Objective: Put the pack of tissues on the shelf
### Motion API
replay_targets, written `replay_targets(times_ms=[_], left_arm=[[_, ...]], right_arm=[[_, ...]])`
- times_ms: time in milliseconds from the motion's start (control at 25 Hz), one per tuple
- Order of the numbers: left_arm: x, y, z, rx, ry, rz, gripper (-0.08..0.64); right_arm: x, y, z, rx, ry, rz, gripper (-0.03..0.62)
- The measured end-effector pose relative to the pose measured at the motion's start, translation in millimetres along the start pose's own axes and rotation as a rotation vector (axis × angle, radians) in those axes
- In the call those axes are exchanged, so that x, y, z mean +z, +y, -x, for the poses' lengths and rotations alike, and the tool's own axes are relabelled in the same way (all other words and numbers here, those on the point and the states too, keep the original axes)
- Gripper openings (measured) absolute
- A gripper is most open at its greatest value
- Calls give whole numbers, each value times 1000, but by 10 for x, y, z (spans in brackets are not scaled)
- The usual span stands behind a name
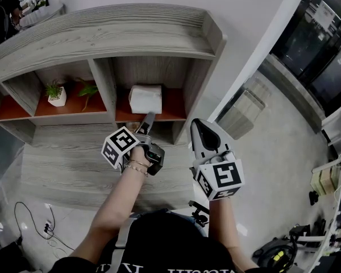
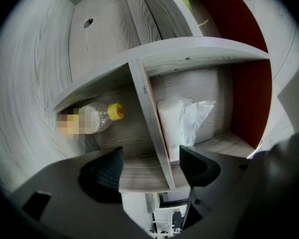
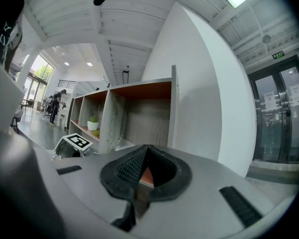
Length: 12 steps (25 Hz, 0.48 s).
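The white pack of tissues (image 1: 145,99) lies in the right-hand compartment of the grey wooden shelf (image 1: 102,38), on its red-orange floor. In the left gripper view the pack of tissues (image 2: 182,121) sits just past the divider, apart from the jaws. My left gripper (image 1: 147,122) is just in front of that compartment, pointing at it; the left gripper (image 2: 150,158) is open with nothing between its pads. My right gripper (image 1: 203,131) hovers to the right, in front of the shelf's end, away from the pack. The right gripper (image 3: 144,152) is shut and holds nothing.
A small potted plant (image 1: 57,94) and a green sprig (image 1: 88,90) stand in the compartment to the left. A yellow-capped bottle (image 2: 92,119) lies in a neighbouring compartment. A radiator (image 1: 241,115) lines the wall at right. Cables (image 1: 34,220) trail on the floor.
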State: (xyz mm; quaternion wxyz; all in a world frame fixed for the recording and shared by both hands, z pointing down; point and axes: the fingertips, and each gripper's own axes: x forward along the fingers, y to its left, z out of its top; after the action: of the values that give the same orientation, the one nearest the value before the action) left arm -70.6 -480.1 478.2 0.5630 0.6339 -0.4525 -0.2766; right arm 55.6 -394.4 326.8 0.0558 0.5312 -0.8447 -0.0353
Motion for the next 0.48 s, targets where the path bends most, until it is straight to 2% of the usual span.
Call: replay_targets(times_ms=[240, 480], left_arm=[[-4, -89, 139, -27, 4, -23, 350], [22, -155, 345, -39, 6, -121, 350]], right_arm=[[1, 74, 56, 1, -5, -8, 17], [31, 183, 112, 2, -14, -18, 17]])
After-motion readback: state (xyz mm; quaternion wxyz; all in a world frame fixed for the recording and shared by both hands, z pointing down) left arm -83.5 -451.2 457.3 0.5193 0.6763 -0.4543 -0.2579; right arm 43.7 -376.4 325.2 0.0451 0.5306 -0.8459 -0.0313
